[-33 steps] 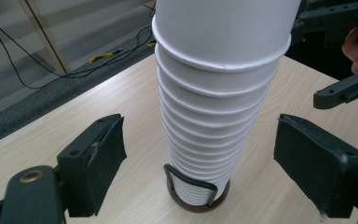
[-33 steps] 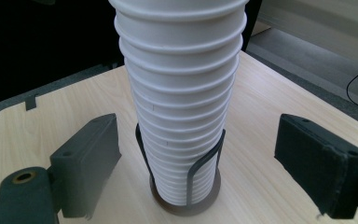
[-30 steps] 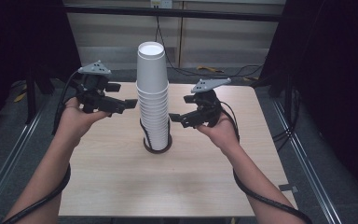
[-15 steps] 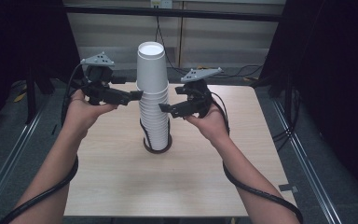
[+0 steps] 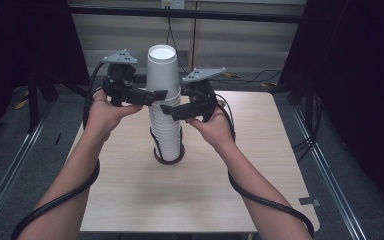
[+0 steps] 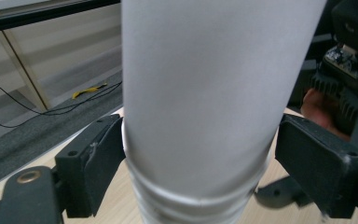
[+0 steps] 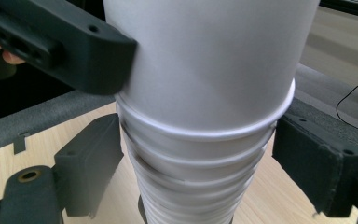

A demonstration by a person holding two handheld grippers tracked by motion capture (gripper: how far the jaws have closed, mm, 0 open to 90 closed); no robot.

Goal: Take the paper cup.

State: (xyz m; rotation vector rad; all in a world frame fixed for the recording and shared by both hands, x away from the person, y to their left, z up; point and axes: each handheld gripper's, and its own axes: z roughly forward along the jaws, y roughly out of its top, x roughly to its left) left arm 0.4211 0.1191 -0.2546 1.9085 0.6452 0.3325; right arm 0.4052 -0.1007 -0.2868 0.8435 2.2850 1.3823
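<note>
A tall stack of white paper cups (image 5: pixel 166 127) stands upside down on the table, in a dark ring (image 5: pixel 169 159). The top cup (image 5: pixel 162 67) (image 6: pixel 205 93) sits between the jaws of my left gripper (image 5: pixel 156 94) (image 6: pixel 200 158), just above its rim. Those jaws have just been opening a little, and their pads (image 6: pixel 100 163) lie against the cup's sides. Lower down, my right gripper (image 5: pixel 167 111) (image 7: pixel 198 172) straddles the stack (image 7: pixel 191 186). Its jaws have just been closing, and a thin gap still shows at each pad.
The wooden table (image 5: pixel 130 200) has bare room in front of and beside the stack. Cables trail from both grippers over the forearms. A dark rail and floor cables lie beyond the far edge.
Both grippers have moved inward and slightly up from either side of the stack. The left now has the top cup between its jaws, and the right has the stack below between its jaws.
</note>
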